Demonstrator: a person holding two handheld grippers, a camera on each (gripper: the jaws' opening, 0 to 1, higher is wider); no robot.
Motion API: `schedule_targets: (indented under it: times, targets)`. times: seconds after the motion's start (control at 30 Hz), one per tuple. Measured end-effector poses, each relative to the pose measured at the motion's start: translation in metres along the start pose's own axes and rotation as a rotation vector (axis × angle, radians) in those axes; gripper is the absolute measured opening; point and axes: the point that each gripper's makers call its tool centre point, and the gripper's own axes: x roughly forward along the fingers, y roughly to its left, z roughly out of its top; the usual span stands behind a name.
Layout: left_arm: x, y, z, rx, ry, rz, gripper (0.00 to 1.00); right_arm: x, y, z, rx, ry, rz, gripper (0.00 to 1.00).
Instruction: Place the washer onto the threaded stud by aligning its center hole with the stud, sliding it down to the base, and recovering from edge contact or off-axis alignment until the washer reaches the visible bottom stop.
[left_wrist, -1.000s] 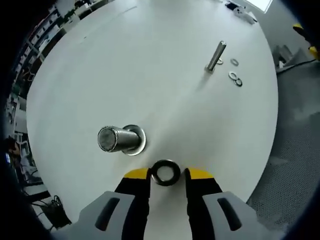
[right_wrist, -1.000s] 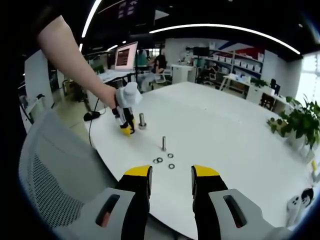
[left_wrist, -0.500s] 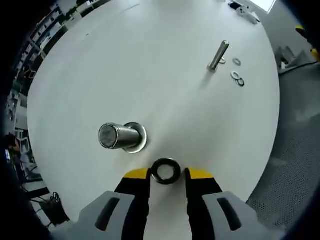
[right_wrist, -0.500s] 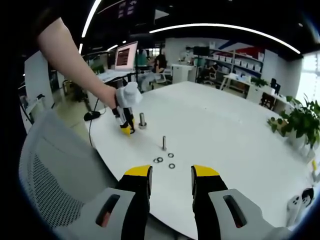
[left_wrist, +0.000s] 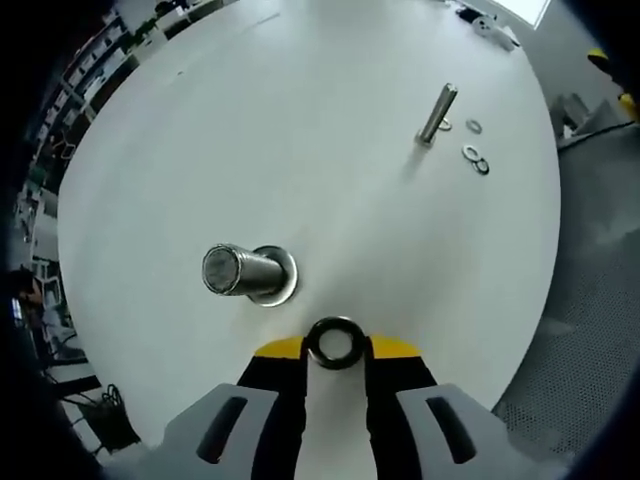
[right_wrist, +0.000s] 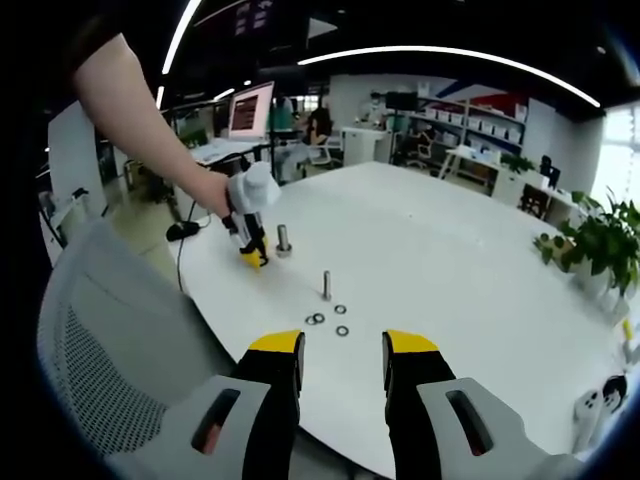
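Across the room stood one round white worktop (right_wrist: 440, 250), the largest thing in sight, with a grey mesh chair (right_wrist: 110, 330) pushed up at its near edge. On it I counted two upright metal posts, one held washer, and three loose washers.

The bigger post was the threaded stud (left_wrist: 243, 272), thick and short, standing on a wide round flange; in the left gripper view its flat top faced the camera, so its long axis ran straight up from the worktop. The thinner bolt (left_wrist: 436, 113) stood well apart from it, also upright, head down. Three small washers (left_wrist: 474, 155) lay flat just beside that bolt, two of them touching each other.

The left claw (left_wrist: 336, 345) was closed on the dark washer (left_wrist: 335, 342), its yellow-tipped jaws pressing the rim from both sides. The washer lay flat between them with its center hole facing the camera, so its axis ran parallel to the stud's. It sat just beside the stud's flange, off to one side and not over the top. In the right gripper view the same left claw (right_wrist: 252, 257), held in a person's hand (right_wrist: 222, 192), pointed down at the worktop next to the stud (right_wrist: 284, 240).

The right claw (right_wrist: 343, 348) hung near the worktop's edge, well apart from the parts, its two jaws spread with nothing between them.
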Motion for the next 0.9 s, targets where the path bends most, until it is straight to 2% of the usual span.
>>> schedule_targets:
  times: [0.1,0.17,0.53,0.73,0.9]
  targets:
    - [0.0,0.001,-0.001,0.008,0.002,0.006,0.19,0.0,0.0,0.0,0.0,0.0,0.0,0.33]
    - [-0.003,0.001,0.002,0.037,-0.021,0.021,0.19,0.0,0.0,0.0,-0.002,0.001,0.001,0.33]
    - [-0.015,0.002,0.007,0.043,-0.054,0.035,0.19,0.0,0.0,0.001,-0.001,-0.004,0.0,0.33]
    - [-0.03,0.007,0.01,0.011,-0.103,0.03,0.19,0.0,0.0,0.001,0.0,-0.006,-0.002,0.33]
    - [-0.046,0.008,0.018,0.04,-0.149,0.045,0.19,0.0,-0.001,0.001,0.0,-0.004,-0.003,0.33]
